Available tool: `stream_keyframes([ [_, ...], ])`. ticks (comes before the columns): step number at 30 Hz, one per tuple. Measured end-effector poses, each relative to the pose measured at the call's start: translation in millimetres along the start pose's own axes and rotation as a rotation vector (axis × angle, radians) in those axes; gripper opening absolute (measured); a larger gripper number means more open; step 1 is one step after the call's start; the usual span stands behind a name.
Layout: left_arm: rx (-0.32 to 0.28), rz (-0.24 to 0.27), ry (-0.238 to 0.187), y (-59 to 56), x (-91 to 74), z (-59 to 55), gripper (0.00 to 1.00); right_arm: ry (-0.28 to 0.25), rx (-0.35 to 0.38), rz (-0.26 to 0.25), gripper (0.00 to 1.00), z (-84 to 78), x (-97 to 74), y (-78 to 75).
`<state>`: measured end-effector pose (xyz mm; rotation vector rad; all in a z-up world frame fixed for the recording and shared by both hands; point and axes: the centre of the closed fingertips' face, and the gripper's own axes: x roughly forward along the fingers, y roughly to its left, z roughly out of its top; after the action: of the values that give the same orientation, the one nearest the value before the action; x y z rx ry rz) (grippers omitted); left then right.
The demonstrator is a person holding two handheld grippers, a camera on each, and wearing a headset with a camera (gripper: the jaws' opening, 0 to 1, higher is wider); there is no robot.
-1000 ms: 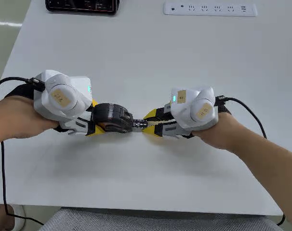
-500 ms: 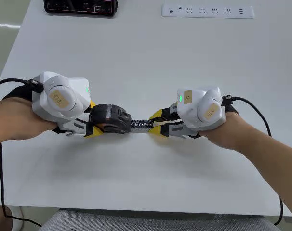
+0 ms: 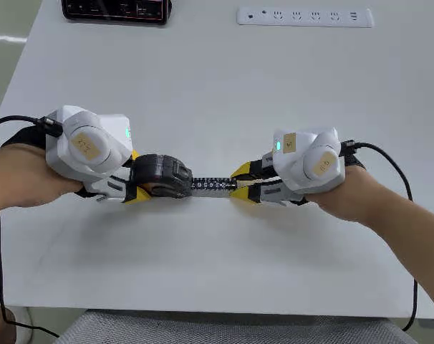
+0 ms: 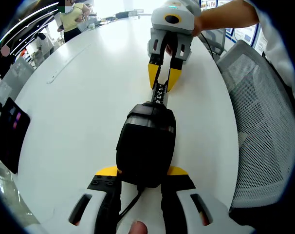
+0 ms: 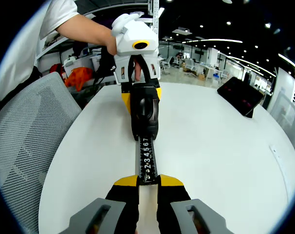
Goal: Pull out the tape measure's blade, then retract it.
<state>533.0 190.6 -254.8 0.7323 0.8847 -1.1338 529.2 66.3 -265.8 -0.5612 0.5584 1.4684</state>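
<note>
We hold the tape measure [image 3: 162, 176] at the near middle of the counter [image 3: 203, 86], its case clamped in the left gripper [image 3: 138, 176]. The right gripper [image 3: 238, 183] pinches the end of the blade [image 3: 212, 185], with a short length showing. The blade's long axis runs straight left to right between the two grippers, so we judge that pulling further means moving the right gripper rightward along that line. The end hook is hidden between the jaws, and we cannot tell whether the case touches the counter.
</note>
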Motion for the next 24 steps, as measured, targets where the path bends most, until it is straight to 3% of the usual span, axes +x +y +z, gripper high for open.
stream_keyframes([
  [24,0.002,0.003,0.004,-0.7,-0.5,0.6,0.26,0.043,0.021,-0.010,0.09,-20.7,-19.1,0.1],
])
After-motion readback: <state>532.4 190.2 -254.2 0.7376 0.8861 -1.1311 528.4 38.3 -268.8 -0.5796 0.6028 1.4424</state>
